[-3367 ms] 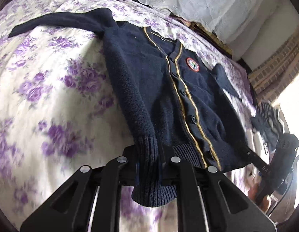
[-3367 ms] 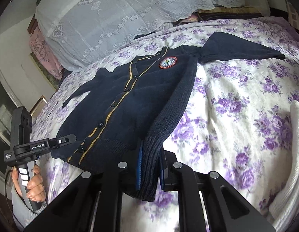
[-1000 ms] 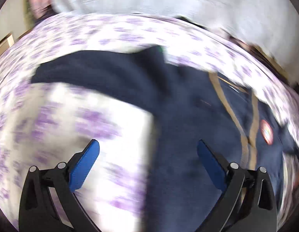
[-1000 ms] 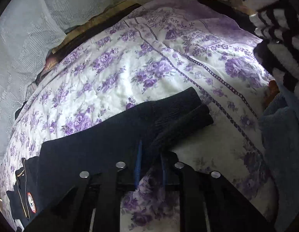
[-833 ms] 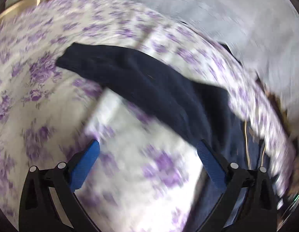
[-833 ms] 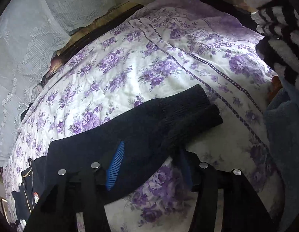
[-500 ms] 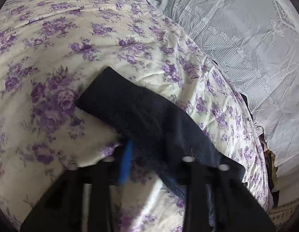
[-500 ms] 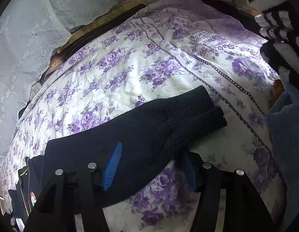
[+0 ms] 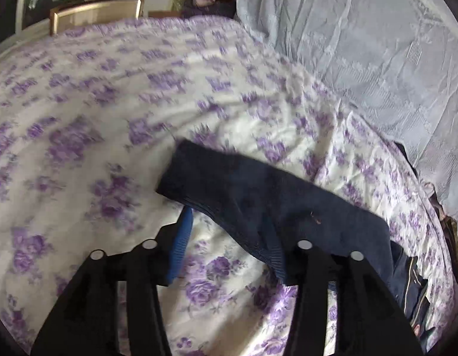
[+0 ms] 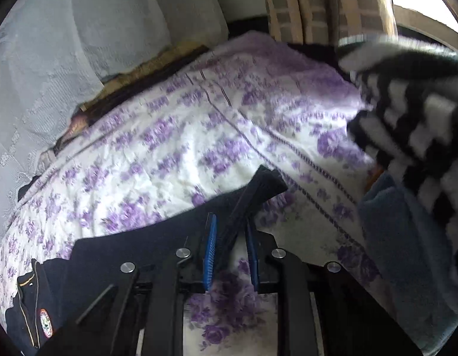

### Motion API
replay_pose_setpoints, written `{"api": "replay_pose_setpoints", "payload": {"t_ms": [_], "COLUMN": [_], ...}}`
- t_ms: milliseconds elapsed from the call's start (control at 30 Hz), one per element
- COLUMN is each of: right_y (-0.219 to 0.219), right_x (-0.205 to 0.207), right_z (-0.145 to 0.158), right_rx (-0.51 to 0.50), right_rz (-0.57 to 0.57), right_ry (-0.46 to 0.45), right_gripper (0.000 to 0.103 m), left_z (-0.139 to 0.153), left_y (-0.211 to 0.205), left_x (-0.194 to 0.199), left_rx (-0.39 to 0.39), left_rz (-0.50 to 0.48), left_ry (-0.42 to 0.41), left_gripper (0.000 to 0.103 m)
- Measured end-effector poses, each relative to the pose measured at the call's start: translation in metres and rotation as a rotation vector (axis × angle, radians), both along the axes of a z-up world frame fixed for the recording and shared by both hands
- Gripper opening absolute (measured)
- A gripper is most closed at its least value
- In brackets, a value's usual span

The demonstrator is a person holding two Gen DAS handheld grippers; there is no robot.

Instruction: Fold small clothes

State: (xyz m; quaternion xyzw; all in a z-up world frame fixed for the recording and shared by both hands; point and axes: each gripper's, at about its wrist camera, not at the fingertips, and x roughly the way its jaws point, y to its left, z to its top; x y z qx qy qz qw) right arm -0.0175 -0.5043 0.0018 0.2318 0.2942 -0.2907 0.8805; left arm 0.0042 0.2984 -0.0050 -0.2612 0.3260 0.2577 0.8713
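A navy knit cardigan with gold trim and a round badge [image 10: 46, 324] lies on the floral bedspread [image 9: 80, 112]. In the left wrist view its sleeve [image 9: 258, 195] runs across my left gripper [image 9: 229, 237]; the jaws stand partly apart with the sleeve cuff over the right one, the left blue pad [image 9: 181, 246] bare. In the right wrist view the other sleeve cuff [image 10: 258, 190] is lifted edge-on between the blue pads [image 10: 211, 252] of my right gripper [image 10: 230, 255], which is nearly closed on it.
A white lace-covered pillow [image 9: 362, 44] lies at the head of the bed. A black-and-white striped garment [image 10: 412, 112] and a grey-blue cloth [image 10: 406, 252] lie at the right. A framed object [image 9: 95, 12] stands beyond the bed.
My right gripper has closed from wide open around the sleeve cuff and raised it. My left gripper has shifted along the other sleeve, and its jaws stand wider than half a second ago.
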Motion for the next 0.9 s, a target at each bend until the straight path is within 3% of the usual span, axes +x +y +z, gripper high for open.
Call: {"api": "replay_pose_setpoints", "payload": {"t_ms": [67,133,233,400,467,567,633,667,700,767,900], "right_y": [0.018,0.030,0.019,-0.005,-0.009,-0.014,-0.021,-0.022,-0.023,-0.017,0.007], "right_x": [0.000,0.005,0.001,-0.026,-0.029,-0.014,-0.004,0.000,0.002,-0.009,-0.040], "right_z": [0.013,0.014,0.007,-0.014,-0.023,-0.039,-0.047,-0.046,-0.042,-0.030,-0.016], "right_rx": [-0.062,-0.072,0.062,0.273,0.328,0.363,0.367,0.341,0.318,0.274,0.142], "right_rz": [0.051,0.105,0.104,0.020,0.011,0.004,0.007,0.008,0.018,0.029,0.021], "right_ry": [-0.039,-0.018,-0.024,-0.039,-0.046,-0.009,-0.001,-0.004,-0.010,-0.048,0.007], "right_gripper": [0.033,0.043,0.045,0.051,0.059,0.061,0.051,0.016,0.007,0.007,0.011], "left_z": [0.018,0.030,0.036,0.018,0.011,-0.004,-0.019,-0.025,-0.031,-0.033,-0.030], "left_y": [-0.014,-0.032,-0.068,-0.149,-0.176,-0.207,-0.215,-0.215,-0.213,-0.201,-0.183], "left_x": [-0.019,-0.031,-0.020,0.017,0.027,0.038,0.040,0.041,0.043,0.041,0.033], "left_rx": [0.094,0.120,0.101,0.050,0.055,0.072,0.083,0.093,0.093,0.053,0.005], "left_rz": [0.019,-0.021,-0.153,-0.394,-0.453,-0.488,-0.499,-0.500,-0.498,-0.481,-0.441], "left_ry": [-0.040,-0.099,-0.093,-0.025,0.002,0.031,0.061,0.079,0.098,0.086,0.044], "left_gripper": [0.073,0.075,0.081,0.082,0.085,0.088,0.088,0.088,0.088,0.088,0.089]}}
